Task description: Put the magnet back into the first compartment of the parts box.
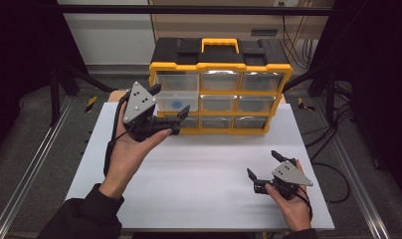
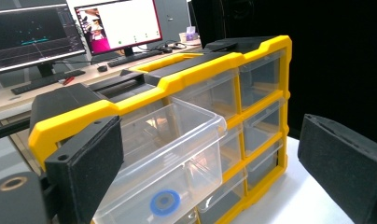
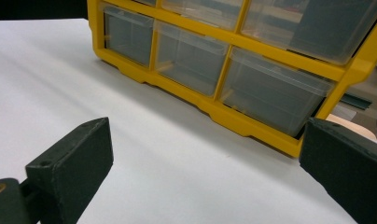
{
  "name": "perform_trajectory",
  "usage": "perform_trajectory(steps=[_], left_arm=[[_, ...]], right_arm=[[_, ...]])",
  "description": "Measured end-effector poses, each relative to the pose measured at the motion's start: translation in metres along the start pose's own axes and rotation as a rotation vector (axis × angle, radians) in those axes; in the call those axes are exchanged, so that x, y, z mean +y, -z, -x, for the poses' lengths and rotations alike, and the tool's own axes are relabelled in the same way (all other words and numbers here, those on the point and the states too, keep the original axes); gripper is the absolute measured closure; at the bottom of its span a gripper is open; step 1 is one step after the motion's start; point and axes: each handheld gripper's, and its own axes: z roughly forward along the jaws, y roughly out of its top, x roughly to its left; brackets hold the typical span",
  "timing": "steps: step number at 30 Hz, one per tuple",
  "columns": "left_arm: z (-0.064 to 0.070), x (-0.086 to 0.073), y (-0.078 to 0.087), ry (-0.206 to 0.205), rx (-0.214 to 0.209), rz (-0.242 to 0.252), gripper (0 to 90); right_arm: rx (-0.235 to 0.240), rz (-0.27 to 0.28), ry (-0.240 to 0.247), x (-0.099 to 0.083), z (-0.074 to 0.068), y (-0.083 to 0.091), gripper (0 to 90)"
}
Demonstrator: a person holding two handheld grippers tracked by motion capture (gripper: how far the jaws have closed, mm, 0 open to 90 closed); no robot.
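- both sets of fingers stand wide apart and hold nothing: the left gripper (image 1: pixel 168 105) has its jaws spread around the front of a pulled-out drawer (image 2: pixel 177 154), and the right gripper (image 1: pixel 262 166) rests spread over bare tabletop (image 1: pixel 204 169).
- the drawer is the middle one in the left column of the yellow and black organiser (image 1: pixel 220 84), which stands at the far edge of the tabletop. it juts out past its neighbours, and a small blue ring (image 2: pixel 165 202) lies on its clear floor near the front wall.
- judging by the pose, the left gripper is lined up level with the drawer front so it can either push it home or reach in for the ring; i can't tell which. no pad seems to press on the plastic.
- the right gripper sits low near the near right corner of the tabletop, well apart from the organiser, likely parked out of the way. its view looks along the bottom row of shut drawers.
- the drawer being half out keeps its contents reachable from above.
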Motion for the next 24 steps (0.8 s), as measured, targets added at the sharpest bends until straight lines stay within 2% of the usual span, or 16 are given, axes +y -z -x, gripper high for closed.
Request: perform_trajectory(steps=[24], left_arm=[[0.011,-0.012,0.005,0.001,-0.023,-0.001,6.0]], right_arm=[[0.002,-0.005,0.002,0.0,0.0,0.0,3.7]])
